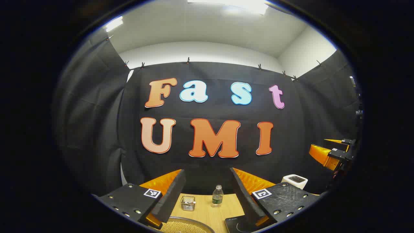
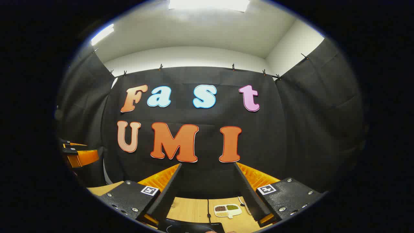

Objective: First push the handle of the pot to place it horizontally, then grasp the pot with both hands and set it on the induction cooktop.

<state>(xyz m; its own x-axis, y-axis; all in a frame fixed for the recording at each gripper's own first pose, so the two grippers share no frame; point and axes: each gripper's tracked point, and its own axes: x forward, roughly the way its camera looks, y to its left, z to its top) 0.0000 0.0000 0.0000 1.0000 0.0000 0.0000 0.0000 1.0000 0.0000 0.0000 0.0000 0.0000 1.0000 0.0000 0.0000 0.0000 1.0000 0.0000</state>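
Note:
In the left gripper view my left gripper (image 1: pixel 207 174) stands open, its two black fingers wide apart with nothing between them. Below it a metal pot (image 1: pixel 186 226) filled with small tan grains shows at the bottom edge; its handle is hidden. The black induction cooktop (image 1: pixel 236 224) lies just right of the pot. In the right gripper view my right gripper (image 2: pixel 207 170) is also open and empty, held above the cooktop (image 2: pixel 190 227). The right gripper (image 1: pixel 333 152) shows far off at the right of the left gripper view, and the left gripper (image 2: pixel 76 152) at the left of the right gripper view.
On the wooden table (image 1: pixel 203 210) stand a small glass box (image 1: pixel 188 203) and a plastic water bottle (image 1: pixel 217 196). A white appliance (image 1: pixel 295 180) sits at the right. A white divided dish of beans (image 2: pixel 227 210) and a black cord (image 2: pixel 207 207) lie behind the cooktop.

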